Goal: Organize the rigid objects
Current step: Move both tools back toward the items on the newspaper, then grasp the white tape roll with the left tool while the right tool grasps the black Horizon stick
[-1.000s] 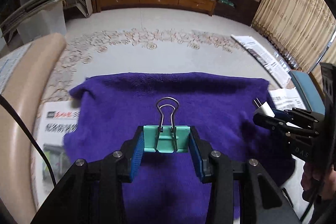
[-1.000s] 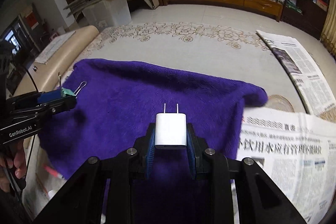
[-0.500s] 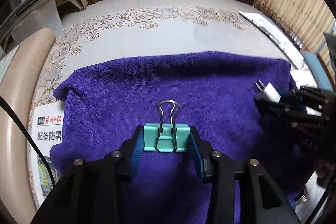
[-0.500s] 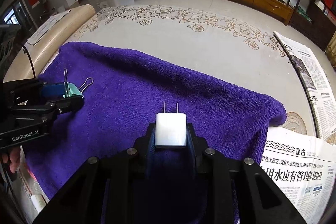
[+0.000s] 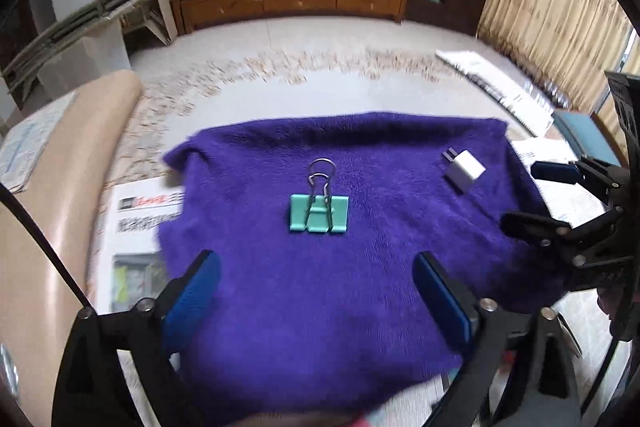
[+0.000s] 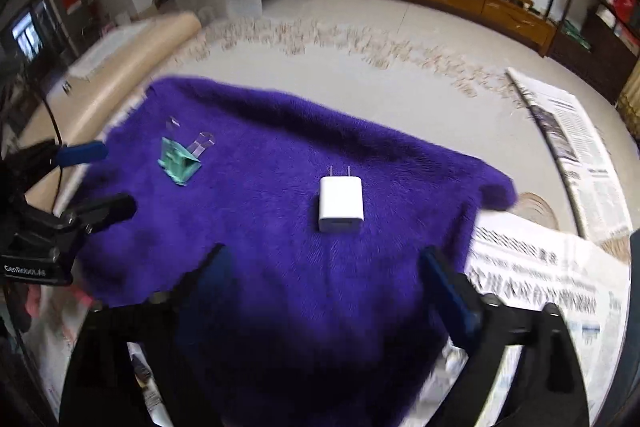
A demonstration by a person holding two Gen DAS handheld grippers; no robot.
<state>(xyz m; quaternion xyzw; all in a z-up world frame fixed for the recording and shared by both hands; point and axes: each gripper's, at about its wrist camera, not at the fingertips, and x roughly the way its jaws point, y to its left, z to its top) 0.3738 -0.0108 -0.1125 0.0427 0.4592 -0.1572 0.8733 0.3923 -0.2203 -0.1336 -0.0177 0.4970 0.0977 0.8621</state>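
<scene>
The clip (image 5: 318,212) and charger (image 6: 341,203) lie flat and well apart on the towel (image 5: 360,327), spaced so each can be picked up singly. Both the left gripper (image 5: 316,291) and right gripper (image 6: 328,279) hang over it, jaws wide apart, holding nothing.

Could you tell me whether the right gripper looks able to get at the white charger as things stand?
Probably yes: the right gripper is open, and the white charger lies alone on the purple towel straight ahead.

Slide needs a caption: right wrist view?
Open right tongs above white charger lying on purple towel.
</scene>
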